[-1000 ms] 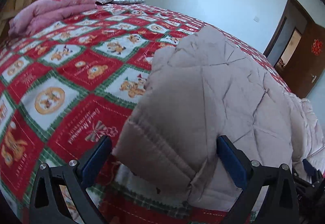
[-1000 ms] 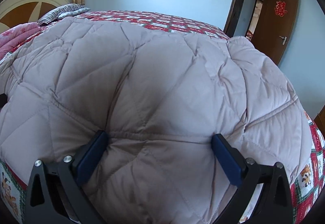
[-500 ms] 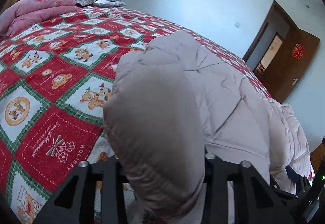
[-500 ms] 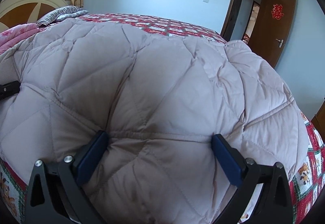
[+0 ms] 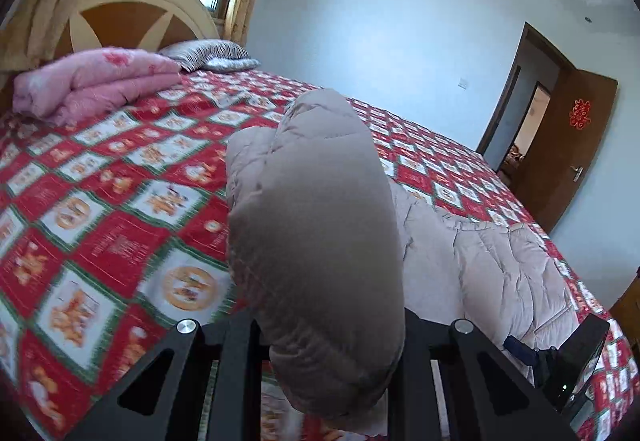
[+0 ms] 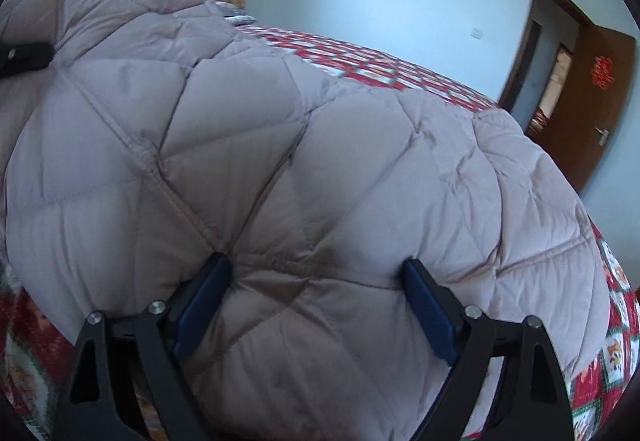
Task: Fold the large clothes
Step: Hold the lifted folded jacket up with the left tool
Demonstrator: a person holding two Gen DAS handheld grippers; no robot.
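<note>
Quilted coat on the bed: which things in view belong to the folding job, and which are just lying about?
Part of the job:
- quilted coat
- left gripper, closing on a bunched fold of the coat
- right gripper, fingers closing, coat between them

Lying about:
- pink folded blanket
- striped pillow
- patterned bedspread, only the work surface

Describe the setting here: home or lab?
Most likely a home bedroom: a bed under a red patterned bedspread, an arched headboard with a pillow, and a wooden door.
</note>
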